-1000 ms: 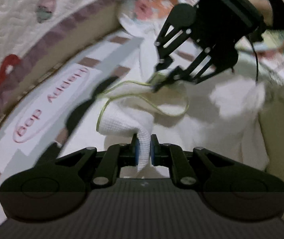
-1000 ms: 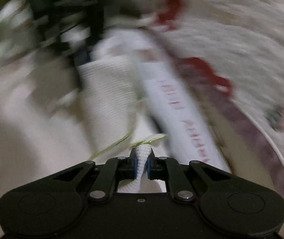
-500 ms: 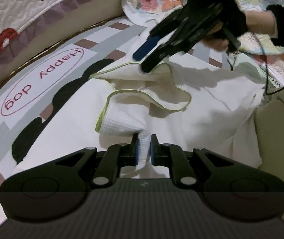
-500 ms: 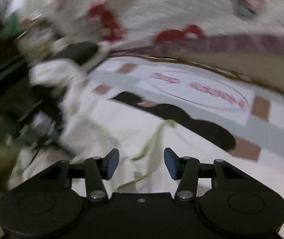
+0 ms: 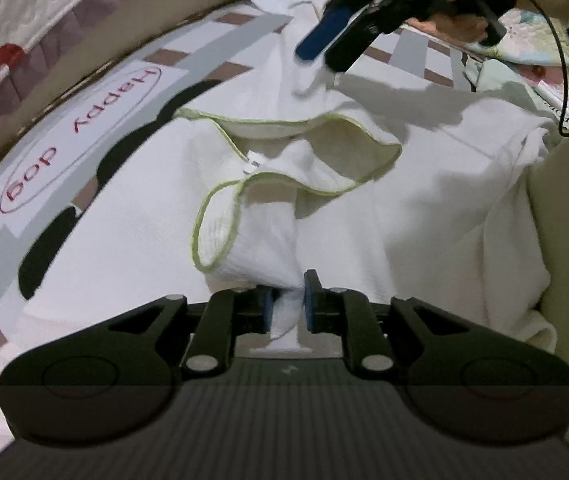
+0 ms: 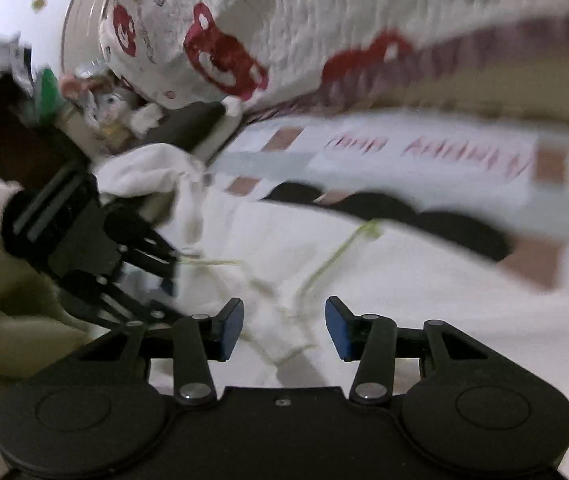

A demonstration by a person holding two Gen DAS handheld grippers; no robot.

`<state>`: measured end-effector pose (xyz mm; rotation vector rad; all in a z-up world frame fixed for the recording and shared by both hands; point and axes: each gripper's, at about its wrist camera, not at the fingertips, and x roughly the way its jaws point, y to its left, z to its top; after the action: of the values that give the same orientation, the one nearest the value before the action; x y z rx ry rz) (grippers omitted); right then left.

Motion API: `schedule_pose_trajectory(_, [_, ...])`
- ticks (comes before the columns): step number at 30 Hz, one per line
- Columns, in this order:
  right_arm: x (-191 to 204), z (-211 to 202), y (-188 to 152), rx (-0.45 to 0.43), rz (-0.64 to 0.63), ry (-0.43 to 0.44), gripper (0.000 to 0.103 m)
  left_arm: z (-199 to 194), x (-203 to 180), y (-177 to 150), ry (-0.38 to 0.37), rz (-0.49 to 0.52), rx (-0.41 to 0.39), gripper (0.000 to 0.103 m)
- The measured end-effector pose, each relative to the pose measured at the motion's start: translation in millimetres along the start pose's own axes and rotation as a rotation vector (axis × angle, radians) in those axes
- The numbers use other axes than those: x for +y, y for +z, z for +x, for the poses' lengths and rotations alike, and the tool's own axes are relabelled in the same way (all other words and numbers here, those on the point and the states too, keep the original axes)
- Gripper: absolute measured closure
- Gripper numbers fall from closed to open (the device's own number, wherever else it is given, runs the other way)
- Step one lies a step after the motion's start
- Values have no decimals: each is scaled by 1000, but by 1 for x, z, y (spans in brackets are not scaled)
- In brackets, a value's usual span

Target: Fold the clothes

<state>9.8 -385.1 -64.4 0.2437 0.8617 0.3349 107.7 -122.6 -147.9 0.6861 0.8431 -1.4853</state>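
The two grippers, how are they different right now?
The left gripper pinches a bunch of the white garment; the right gripper holds nothing. The left's pads are nearly together, opening slightly; the right's stand wide apart, closing a little. Both are black with blue pads and sit over the same garment.

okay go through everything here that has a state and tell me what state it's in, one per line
left claw: jaws opening, white fabric still between the pads
right claw: jaws closing, nothing gripped
white garment: crumpled, green-trimmed edge folded over, not yet folded flat
printed mat: spread flat under the garment
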Motion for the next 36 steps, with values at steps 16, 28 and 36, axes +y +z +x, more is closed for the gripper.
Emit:
schedule_pose_trajectory(16, [43,21,-66,202,-462,-202,43,11,-34,1,136,98,-2,58])
schedule_pose_trajectory(28, [-5,31,-69,136,49,-118,36,14,-11,31,213,103,13,99])
schedule_pose_trajectory(36, [-45,24,28,-153,-52,-428,45,-17,68,109,641,141,-228,99])
